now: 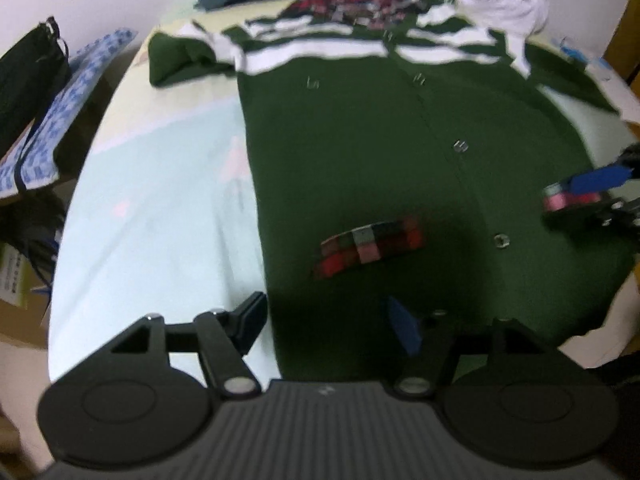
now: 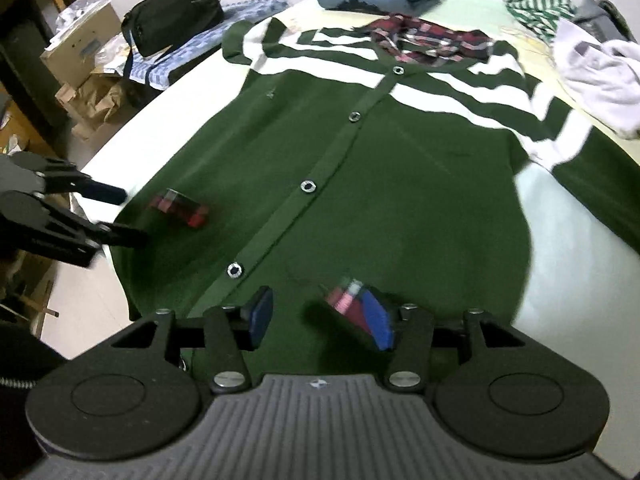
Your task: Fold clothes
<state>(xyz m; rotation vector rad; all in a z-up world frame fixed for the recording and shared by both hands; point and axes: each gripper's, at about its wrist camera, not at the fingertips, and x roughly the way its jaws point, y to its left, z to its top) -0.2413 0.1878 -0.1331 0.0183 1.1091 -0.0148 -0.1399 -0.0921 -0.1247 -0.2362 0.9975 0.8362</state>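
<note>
Now we see the green cardigan (image 2: 360, 168) lying flat and buttoned on the worktop (image 1: 152, 208); our left claw (image 1: 328, 320) and right claw (image 2: 320, 312) stand open over its hem, holding nothing.

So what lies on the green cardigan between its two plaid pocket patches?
In the right wrist view, the green cardigan shows only its button placket between the left plaid patch and the right plaid patch; nothing else lies there.

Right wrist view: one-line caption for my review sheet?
Green striped cardigan lies buttoned and flat on the bed; right gripper open over its hem.
</note>
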